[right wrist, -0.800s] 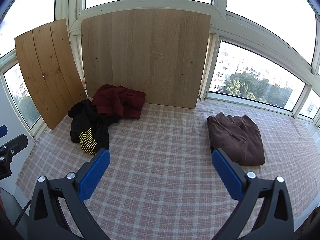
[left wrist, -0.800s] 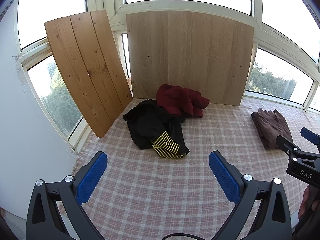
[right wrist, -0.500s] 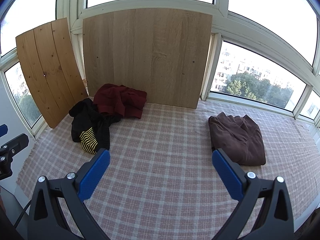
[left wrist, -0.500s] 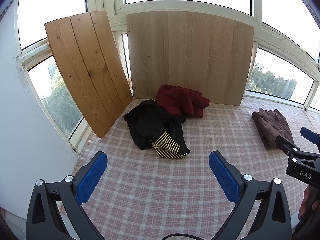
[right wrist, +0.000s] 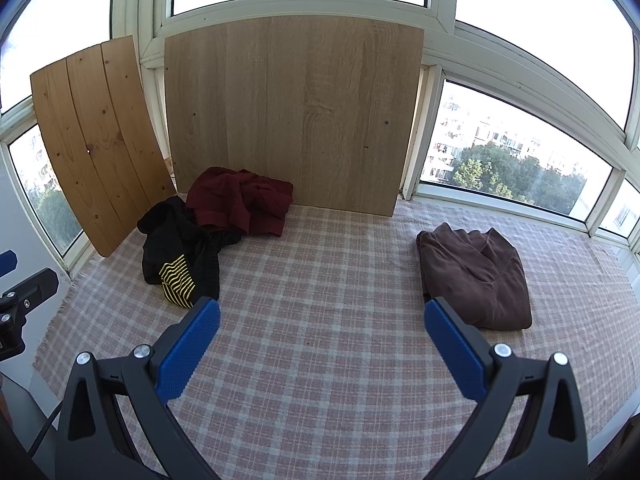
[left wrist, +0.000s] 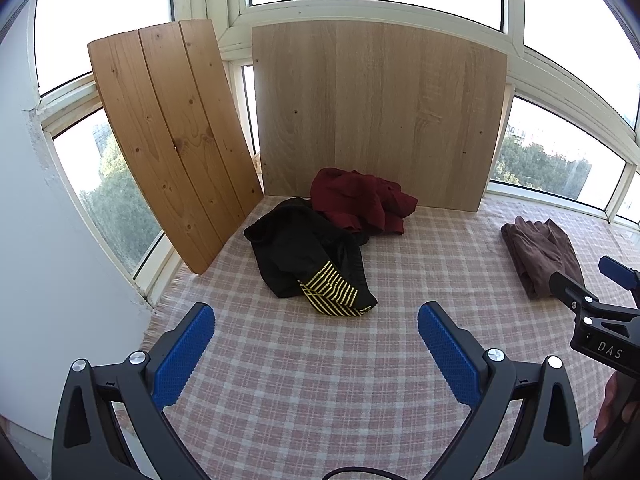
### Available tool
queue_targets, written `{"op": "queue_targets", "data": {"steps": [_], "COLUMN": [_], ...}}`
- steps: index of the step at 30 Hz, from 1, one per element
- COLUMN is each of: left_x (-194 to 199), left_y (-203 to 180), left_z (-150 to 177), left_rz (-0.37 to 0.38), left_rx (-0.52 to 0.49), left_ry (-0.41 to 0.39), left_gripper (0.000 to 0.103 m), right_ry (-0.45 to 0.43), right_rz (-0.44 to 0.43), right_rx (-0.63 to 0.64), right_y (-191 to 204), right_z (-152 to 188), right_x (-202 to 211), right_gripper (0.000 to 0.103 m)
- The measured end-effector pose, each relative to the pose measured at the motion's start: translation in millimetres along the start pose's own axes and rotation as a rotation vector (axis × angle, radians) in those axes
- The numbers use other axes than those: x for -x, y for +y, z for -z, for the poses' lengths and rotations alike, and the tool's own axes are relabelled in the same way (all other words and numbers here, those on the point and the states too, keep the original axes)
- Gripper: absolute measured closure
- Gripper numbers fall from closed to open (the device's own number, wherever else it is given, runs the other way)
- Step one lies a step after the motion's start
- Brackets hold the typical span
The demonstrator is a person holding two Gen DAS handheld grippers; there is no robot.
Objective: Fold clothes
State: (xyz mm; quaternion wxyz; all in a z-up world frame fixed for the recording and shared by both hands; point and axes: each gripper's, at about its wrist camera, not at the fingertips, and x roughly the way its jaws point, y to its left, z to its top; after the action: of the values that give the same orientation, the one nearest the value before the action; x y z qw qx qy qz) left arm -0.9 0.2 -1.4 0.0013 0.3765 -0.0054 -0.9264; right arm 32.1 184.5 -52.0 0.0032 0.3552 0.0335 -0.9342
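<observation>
Both tools hang over the checked cloth (right wrist: 320, 320) on the tabletop, tilted downward, and neither touches any clothing. The left tool (left wrist: 316, 344) stands wide with only bare cloth between its blue pads; the right tool (right wrist: 320, 340) is equally wide and empty. A black garment (left wrist: 304, 260) with yellow stripes lies crumpled near the far left, touching a dark red garment (left wrist: 360, 200) bunched behind it against the pale board (left wrist: 380, 120). A folded brown garment (right wrist: 476, 276) lies well apart, on the right.
</observation>
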Motion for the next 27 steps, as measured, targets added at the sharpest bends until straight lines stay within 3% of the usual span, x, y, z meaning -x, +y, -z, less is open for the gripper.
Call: {"op": "queue_targets", "data": {"steps": [27], "left_x": [-14.4], "left_y": [4.5], "left_z": [1.0], "left_rz": [-0.001], "left_rx": [0.009], "left_ry": [0.027], "left_gripper": [0.0], "right_ry": [0.031], "right_rz": [-0.018], "right_rx": [0.011], "right_y": [6.1], "right_z": [1.2], "right_x": [-16.0], "right_gripper": [0.0]}}
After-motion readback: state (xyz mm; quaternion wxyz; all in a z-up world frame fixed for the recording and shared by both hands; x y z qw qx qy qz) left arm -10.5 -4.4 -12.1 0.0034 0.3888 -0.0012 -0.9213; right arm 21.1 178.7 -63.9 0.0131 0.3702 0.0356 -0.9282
